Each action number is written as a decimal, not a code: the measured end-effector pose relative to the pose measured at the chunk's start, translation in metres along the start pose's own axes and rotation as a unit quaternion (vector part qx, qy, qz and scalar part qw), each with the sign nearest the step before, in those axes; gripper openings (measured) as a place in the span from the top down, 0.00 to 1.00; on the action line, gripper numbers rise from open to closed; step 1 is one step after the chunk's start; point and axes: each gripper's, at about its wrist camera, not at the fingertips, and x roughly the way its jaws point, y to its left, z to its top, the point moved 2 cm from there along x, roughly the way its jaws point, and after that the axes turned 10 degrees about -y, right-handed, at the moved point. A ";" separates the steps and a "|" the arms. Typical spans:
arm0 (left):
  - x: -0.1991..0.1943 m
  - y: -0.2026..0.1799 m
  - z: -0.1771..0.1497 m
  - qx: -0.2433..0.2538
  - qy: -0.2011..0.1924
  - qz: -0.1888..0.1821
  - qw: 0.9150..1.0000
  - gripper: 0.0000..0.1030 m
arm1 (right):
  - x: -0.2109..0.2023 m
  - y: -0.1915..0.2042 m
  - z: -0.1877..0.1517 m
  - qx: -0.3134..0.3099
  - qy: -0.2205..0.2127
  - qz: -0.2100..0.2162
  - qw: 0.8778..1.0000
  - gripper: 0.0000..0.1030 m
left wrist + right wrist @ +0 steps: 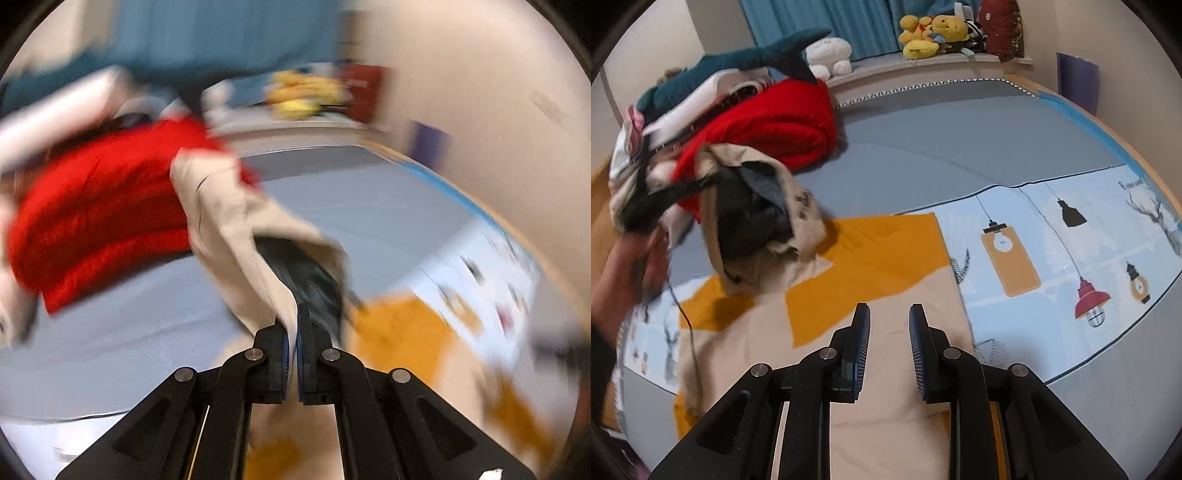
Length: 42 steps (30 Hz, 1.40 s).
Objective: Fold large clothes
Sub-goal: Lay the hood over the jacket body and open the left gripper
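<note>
A beige garment with a dark lining (236,221) hangs from my left gripper (296,325), which is shut on its edge and holds it above the bed. The left wrist view is motion-blurred. In the right wrist view the same garment (757,206) hangs bunched at the left, held up by the left hand. A beige and orange cloth (886,295) lies flat on the bed under my right gripper (889,321), which is open and empty just above it.
A folded red quilt (775,125) and a pile of clothes with a plush shark (746,59) sit at the back left. Plush toys (934,33) line the headboard shelf. A patterned light-blue sheet (1071,240) covers the right of the grey mattress (942,147).
</note>
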 end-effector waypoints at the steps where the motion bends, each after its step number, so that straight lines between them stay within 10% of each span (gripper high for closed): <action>1: -0.021 -0.022 -0.018 0.028 0.005 -0.004 1.000 0.93 | -0.003 0.002 0.002 0.004 -0.005 0.008 1.000 0.77; 7: -0.106 -0.072 -0.134 -0.012 0.113 0.040 0.993 0.84 | -0.024 0.010 0.009 0.043 -0.043 0.057 0.997 0.59; 16: -0.143 -0.044 -0.154 -0.248 0.092 0.089 0.960 0.69 | 0.023 0.037 -0.028 0.100 0.064 0.130 0.984 0.54; 25: -0.078 -0.009 -0.212 -0.423 0.156 0.053 0.891 0.68 | 0.085 0.049 -0.087 0.112 0.169 0.096 0.975 0.54; 28: -0.072 -0.008 -0.218 -0.446 0.154 0.056 0.880 0.70 | 0.100 0.053 -0.101 0.120 0.186 0.096 0.970 0.54; 33: -0.070 0.003 -0.227 -0.509 0.139 0.052 0.848 0.97 | 0.104 0.059 -0.110 0.133 0.179 0.110 0.969 0.88; 37: -0.082 0.007 -0.213 -0.527 0.110 0.059 0.841 1.00 | 0.087 0.055 -0.100 0.164 0.136 0.121 0.970 0.98; 40: -0.086 0.000 -0.200 -0.475 0.131 0.111 0.863 1.00 | 0.084 0.054 -0.102 0.151 0.133 0.092 0.975 0.99; 42: -0.078 0.002 -0.216 -0.454 0.173 0.156 0.860 1.00 | 0.097 0.051 -0.118 0.116 0.159 0.040 0.980 0.98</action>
